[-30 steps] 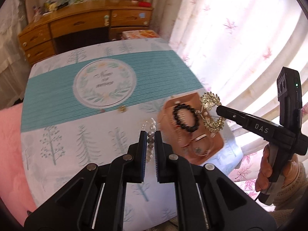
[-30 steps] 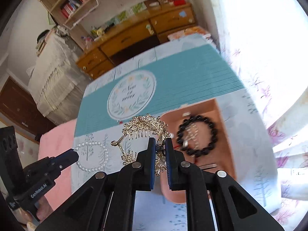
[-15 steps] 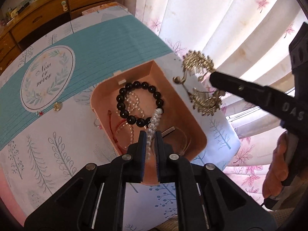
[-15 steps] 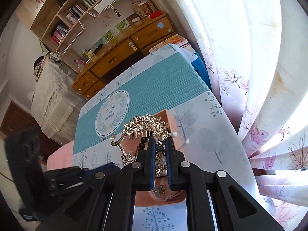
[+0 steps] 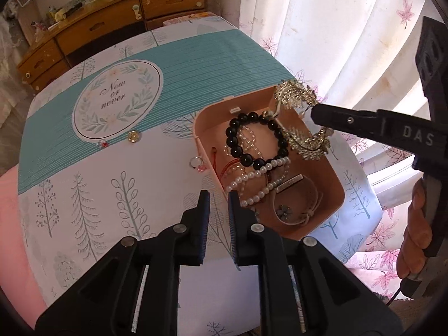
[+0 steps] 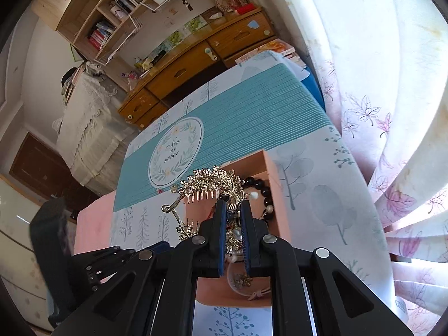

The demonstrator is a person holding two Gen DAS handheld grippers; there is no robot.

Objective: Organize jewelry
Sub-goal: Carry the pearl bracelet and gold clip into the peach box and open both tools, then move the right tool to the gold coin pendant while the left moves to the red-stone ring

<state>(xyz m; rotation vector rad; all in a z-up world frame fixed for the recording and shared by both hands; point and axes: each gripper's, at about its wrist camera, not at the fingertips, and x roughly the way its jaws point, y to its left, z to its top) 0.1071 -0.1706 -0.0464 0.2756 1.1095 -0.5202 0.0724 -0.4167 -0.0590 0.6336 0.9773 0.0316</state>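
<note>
Over the printed tablecloth (image 5: 117, 196), I held both grippers above the pink jewelry box (image 5: 330, 173), which sat open near the table's curtain-side edge. My left gripper (image 5: 217, 197) hovered just off the box's near wall, its jaws parting with nothing between them; the pearl bracelet (image 5: 260, 170) lay draped inside the box, partly across the black bead bracelet (image 5: 238, 151) and beside a pale watch with a flower charm (image 5: 285, 212). My right gripper (image 6: 232, 210) was clamped on a gold hair comb (image 6: 212, 180), its leafy crest and teeth sticking out ahead of the fingertips. From the left wrist camera, that comb (image 5: 294, 98) hung above the far corner of the box, just over the black beads, with the person's hand (image 5: 414, 229) wrapped around the right gripper's handle at the edge of the frame. Out on the cloth, apart from the box, lay three small pieces: a gold stud (image 5: 133, 136) and a red-stoned piece (image 5: 103, 143) at the rim of the "Now or never" medallion (image 5: 117, 100), and a ring with a pink stone (image 5: 197, 164) just beside the box's left wall. A wooden dresser (image 5: 112, 28) stood behind the table.
</note>
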